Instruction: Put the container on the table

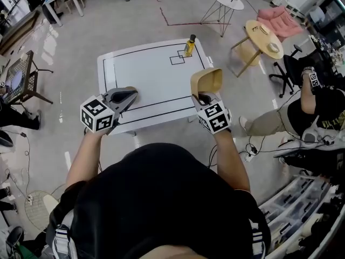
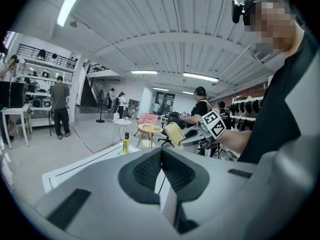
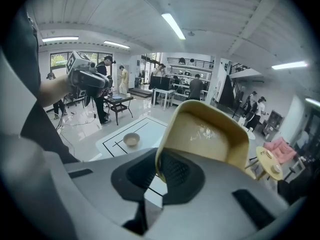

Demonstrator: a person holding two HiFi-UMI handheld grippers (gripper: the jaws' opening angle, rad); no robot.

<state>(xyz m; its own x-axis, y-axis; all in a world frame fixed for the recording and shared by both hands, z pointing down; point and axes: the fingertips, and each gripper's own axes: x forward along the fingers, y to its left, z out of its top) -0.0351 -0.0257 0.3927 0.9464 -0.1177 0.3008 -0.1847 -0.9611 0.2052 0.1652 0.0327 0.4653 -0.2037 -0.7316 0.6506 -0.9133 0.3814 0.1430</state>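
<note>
Your right gripper (image 1: 204,97) pinches the rim of the tan container (image 1: 207,81), holding it in the air above the white table's (image 1: 145,74) near right corner. Your left gripper (image 1: 132,94) is closed and empty.

This is a large open lab or workshop hall. The pale polished floor (image 1: 108,20) carries red tape lines (image 1: 178,22), and the white rectangular table (image 1: 145,74) in the middle has black outlines drawn on its top. Overhead runs a ribbed white ceiling (image 2: 165,19) with long strip lights (image 3: 174,25). At the far left, a railed mezzanine (image 2: 50,56) sits above open shelves (image 2: 35,77), with a standing person (image 2: 60,106) beside them. Loose cables (image 1: 253,146) trail on the floor to the right, near clear plastic storage bins (image 1: 294,206) and a black office chair (image 1: 283,72). Far right stand a pink armchair (image 1: 280,20) and a round wooden table (image 1: 264,36).
</note>
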